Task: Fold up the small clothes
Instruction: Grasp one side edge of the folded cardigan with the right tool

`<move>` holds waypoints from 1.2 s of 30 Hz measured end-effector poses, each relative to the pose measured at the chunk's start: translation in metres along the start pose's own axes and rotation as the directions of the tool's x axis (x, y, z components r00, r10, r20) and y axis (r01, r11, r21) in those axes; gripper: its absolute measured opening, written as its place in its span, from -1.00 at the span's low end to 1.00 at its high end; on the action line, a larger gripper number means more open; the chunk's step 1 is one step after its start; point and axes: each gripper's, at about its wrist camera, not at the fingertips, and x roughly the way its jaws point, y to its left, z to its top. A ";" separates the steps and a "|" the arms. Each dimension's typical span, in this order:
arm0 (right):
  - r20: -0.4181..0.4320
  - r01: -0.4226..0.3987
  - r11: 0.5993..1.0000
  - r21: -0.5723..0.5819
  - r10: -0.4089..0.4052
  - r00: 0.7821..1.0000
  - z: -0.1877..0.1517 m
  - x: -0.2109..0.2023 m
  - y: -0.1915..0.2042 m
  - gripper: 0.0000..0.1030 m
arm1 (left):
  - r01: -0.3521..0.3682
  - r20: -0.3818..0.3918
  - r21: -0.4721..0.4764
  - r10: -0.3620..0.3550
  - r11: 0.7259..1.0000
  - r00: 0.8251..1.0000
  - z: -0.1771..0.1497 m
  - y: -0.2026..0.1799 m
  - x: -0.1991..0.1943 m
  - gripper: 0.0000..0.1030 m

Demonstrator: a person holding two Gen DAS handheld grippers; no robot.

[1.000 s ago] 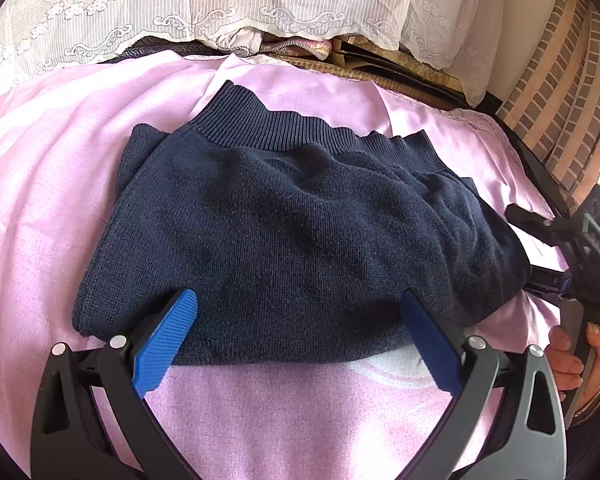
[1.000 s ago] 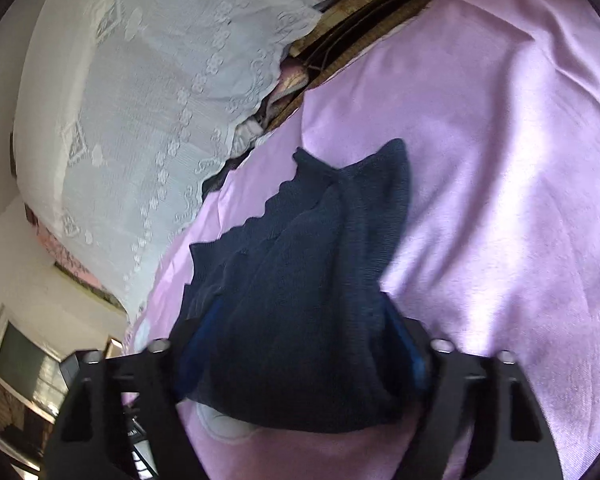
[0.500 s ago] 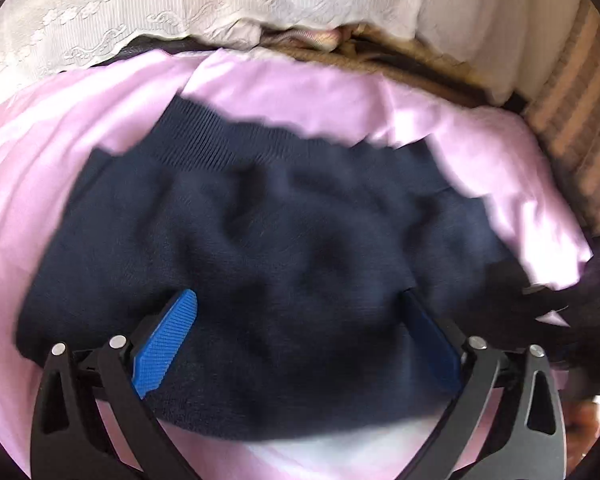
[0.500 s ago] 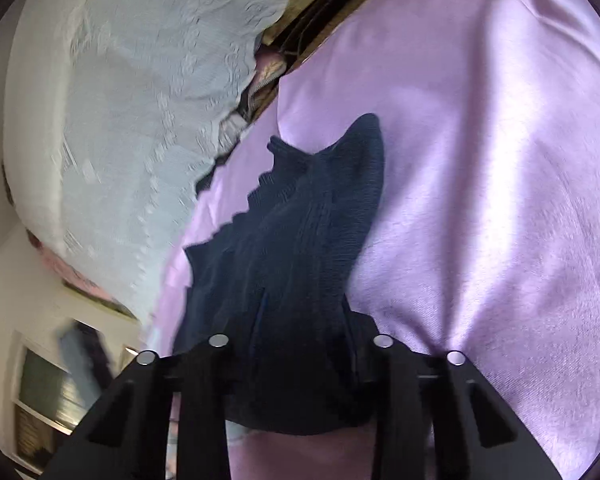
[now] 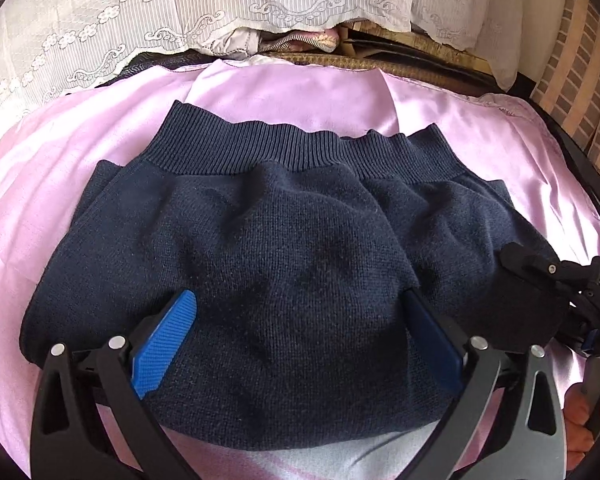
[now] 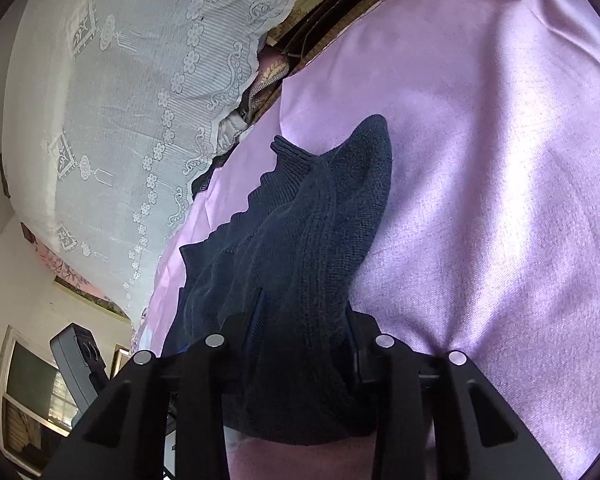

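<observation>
A navy knit garment (image 5: 284,248) with a ribbed waistband lies folded on a pink satin sheet (image 5: 40,184). My left gripper (image 5: 300,340) is open, its blue pads (image 5: 168,336) straddling the garment's near part, fabric bulging between them. My right gripper (image 6: 300,344) is shut on the garment's right edge (image 6: 312,264), with a bunched fold pinched between the fingers. The right gripper also shows in the left wrist view (image 5: 548,280) at the garment's right end.
White lace pillows (image 5: 140,12) and a woven mat edge (image 5: 400,64) lie beyond the sheet. A brick-pattern wall (image 5: 580,64) is at the far right. Pink sheet (image 6: 480,160) stretches to the right of the garment.
My right gripper has closed on the garment's right edge. My left gripper has moved forward over the garment, so fabric now sits between its open pads.
</observation>
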 end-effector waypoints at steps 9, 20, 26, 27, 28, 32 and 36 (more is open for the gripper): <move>0.017 0.053 0.997 -0.063 -0.052 0.998 -0.001 0.000 0.008 -0.30 | 0.009 0.003 0.001 -0.009 1.000 1.000 -0.001 0.000 -0.002 0.92; 0.015 0.066 0.994 -0.087 -0.065 0.998 -0.001 0.001 0.010 -0.32 | 0.009 0.003 0.000 -0.009 1.000 1.000 -0.001 0.000 -0.002 0.92; 0.039 0.088 0.989 -0.119 -0.084 0.996 -0.003 -0.002 0.015 -0.34 | 0.035 0.018 -0.010 -0.034 0.999 0.999 -0.003 0.002 -0.007 0.92; 0.037 0.085 0.990 -0.116 -0.081 0.996 -0.003 -0.002 0.014 -0.34 | 0.047 0.028 -0.019 -0.046 0.999 0.999 -0.003 0.004 -0.010 0.92; 0.033 0.076 0.991 -0.107 -0.073 0.997 -0.002 -0.002 0.012 -0.34 | 0.059 0.042 -0.030 -0.058 0.998 0.997 -0.004 0.007 -0.014 0.92; 0.018 0.040 0.996 -0.074 -0.039 0.999 0.001 -0.002 0.004 -0.35 | 0.055 0.136 -0.086 -0.043 0.995 0.990 -0.005 0.034 -0.044 0.92; 0.018 0.027 0.997 -0.066 -0.026 0.999 0.002 -0.003 0.002 -0.35 | -0.050 0.174 -0.132 0.072 0.990 0.982 -0.006 0.071 -0.063 0.92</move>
